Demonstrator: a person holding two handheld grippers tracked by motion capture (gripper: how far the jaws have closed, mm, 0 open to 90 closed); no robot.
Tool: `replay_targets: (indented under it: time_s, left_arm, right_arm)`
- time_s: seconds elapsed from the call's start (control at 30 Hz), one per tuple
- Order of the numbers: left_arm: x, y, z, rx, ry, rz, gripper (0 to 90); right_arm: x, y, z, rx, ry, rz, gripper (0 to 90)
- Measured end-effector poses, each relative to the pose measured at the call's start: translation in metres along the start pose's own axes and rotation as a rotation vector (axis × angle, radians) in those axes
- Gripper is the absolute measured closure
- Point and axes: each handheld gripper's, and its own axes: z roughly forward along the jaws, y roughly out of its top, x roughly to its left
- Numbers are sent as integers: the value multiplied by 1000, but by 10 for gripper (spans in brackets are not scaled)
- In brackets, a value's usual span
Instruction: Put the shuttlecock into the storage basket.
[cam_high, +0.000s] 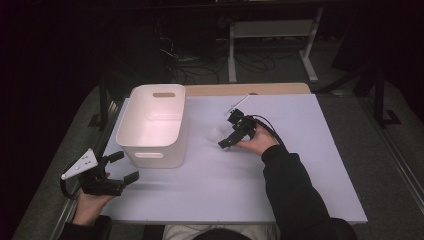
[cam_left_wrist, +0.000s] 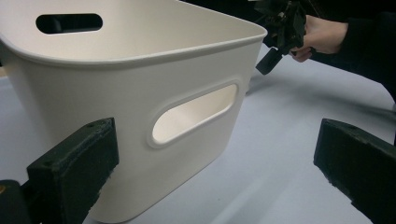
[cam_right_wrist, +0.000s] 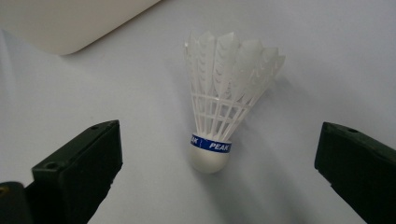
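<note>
Two grippers in hand, both with jaws spread wide and nothing between the pads. Right gripper (cam_high: 231, 135) is held low over the middle of the table, forearm in a dark sleeve (cam_high: 290, 185) reaching in from the bottom edge, hand (cam_high: 257, 141) cupped under the tool, jaws pointing left toward the bin. In the right gripper view the shuttlecock (cam_right_wrist: 224, 100) lies on the table between and just beyond the open jaws, not touched by either: white plastic skirt away from the camera, rounded cork nearest it, a blue band marked PEAK around the neck. In the high view the shuttlecock (cam_high: 216, 133) shows as a pale blur just left of the jaws, near the bin's right wall.

Left gripper (cam_high: 120, 167) hovers at the near left corner of the table, jaws aimed at the bin's (cam_high: 150, 150) near wall with its handle slot; not touching it.

Surface: white tabletop (cam_high: 300, 165), wooden strip (cam_high: 250, 89) along the far edge. Room dark; grey floor, cables (cam_high: 200, 67) and a white frame (cam_high: 272, 30) beyond the table.
</note>
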Motion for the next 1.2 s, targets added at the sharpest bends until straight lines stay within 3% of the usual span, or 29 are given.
replay_targets:
  time_s: [0.37,0.4,0.67,1.03,1.2]
  left_arm:
    - [0,0,0,0,-2,1,0]
    - [0,0,0,0,-3,0,0]
    - [0,0,0,0,-3,0,0]
    - [0,0,0,1,-3,0,0]
    - [0,0,0,6,-6,0,0]
  right_arm:
    - [1,0,7,22,2,10,42]
    - [0,0,9,17,10,21,100]
    - [-1,-1,15,34,23,15,172]
    - [-2,-3,20,54,45,35,405]
    - [-3,-4,21,62,31,40,482]
